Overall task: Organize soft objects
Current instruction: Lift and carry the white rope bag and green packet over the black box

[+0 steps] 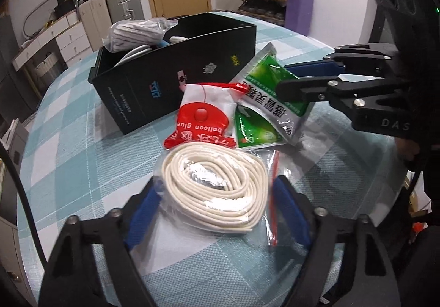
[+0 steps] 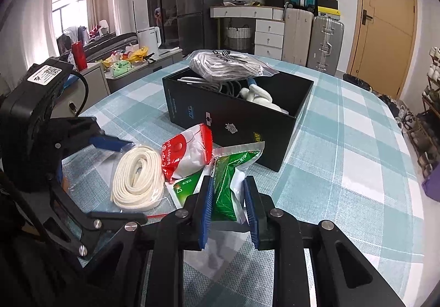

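A round tabletop (image 2: 343, 142) under a teal and white check cloth carries everything. Toward its far side stands an open black box (image 2: 242, 114), already holding a clear bag of grey-white cloth (image 2: 228, 63) at its far left end, grey cables and a white soft item.

Just near of the box lies a cluster of packets. The clear zip bag of coiled cream cord (image 1: 214, 191) lies flat at the near left, touching the red and white balloon glue packet (image 1: 203, 120) beyond it. To the right are the green and silver sachets (image 1: 264, 103).

The left gripper (image 1: 217, 213) stands about half open, its blue fingers (image 1: 140, 213) straddling the cord bag's sides; whether the pads press the plastic cannot be told.

The right gripper (image 2: 228, 208) is closed tight on the upper green sachet (image 2: 228, 183), pinching it between both pads.
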Motion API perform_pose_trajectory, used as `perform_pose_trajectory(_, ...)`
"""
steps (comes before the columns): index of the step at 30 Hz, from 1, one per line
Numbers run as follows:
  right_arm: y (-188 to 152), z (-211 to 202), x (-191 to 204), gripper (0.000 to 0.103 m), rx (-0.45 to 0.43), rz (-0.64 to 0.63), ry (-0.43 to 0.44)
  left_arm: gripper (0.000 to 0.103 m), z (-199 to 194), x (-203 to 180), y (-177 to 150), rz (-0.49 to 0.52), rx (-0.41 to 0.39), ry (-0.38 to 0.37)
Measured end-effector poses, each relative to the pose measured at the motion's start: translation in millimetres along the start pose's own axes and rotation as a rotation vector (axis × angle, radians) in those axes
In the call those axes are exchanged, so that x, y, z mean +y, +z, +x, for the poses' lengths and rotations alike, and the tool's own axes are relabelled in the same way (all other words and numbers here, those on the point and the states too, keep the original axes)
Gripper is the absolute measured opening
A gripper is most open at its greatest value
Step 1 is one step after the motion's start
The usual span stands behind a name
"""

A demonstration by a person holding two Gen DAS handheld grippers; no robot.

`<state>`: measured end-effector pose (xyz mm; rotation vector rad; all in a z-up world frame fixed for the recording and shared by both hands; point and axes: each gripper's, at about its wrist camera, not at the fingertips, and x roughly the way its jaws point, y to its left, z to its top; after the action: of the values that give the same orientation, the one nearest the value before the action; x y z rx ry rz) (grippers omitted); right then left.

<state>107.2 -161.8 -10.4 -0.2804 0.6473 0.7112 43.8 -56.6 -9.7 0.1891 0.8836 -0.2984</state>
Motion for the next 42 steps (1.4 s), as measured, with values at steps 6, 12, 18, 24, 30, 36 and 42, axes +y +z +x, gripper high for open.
perform_pose_trajectory(6,-2,-4,-1,0.022,-0.005,0.005,0.009,0.053,-9,2,-2,0.004,-0.011,-0.037)
perform_pose_trajectory(12,-5,-10,-2,0.022,-0.018,0.008,0.013,0.05,-14,9,0,-0.031,-0.029,-0.043)
perform_pose_trajectory(18,-7,-18,-2,0.021,-0.038,0.01,0.005,0.05,-29,20,1,-0.085,-0.077,-0.043)
perform_pose_trajectory(24,-7,-28,-2,0.021,-0.062,0.015,0.0,0.049,-43,28,6,-0.125,-0.13,-0.039)
perform_pose_trajectory(30,-6,-38,-3,0.021,-0.098,0.025,-0.01,0.049,-51,34,10,-0.156,-0.173,-0.027)
perform_pose_trajectory(36,-2,-50,-6,0.021,-0.145,0.047,-0.024,0.049,-60,43,21,-0.189,-0.217,-0.007)
perform_pose_trajectory(42,6,-55,-12,0.021,-0.186,0.079,-0.049,0.049,-69,54,35,-0.224,-0.27,0.011)
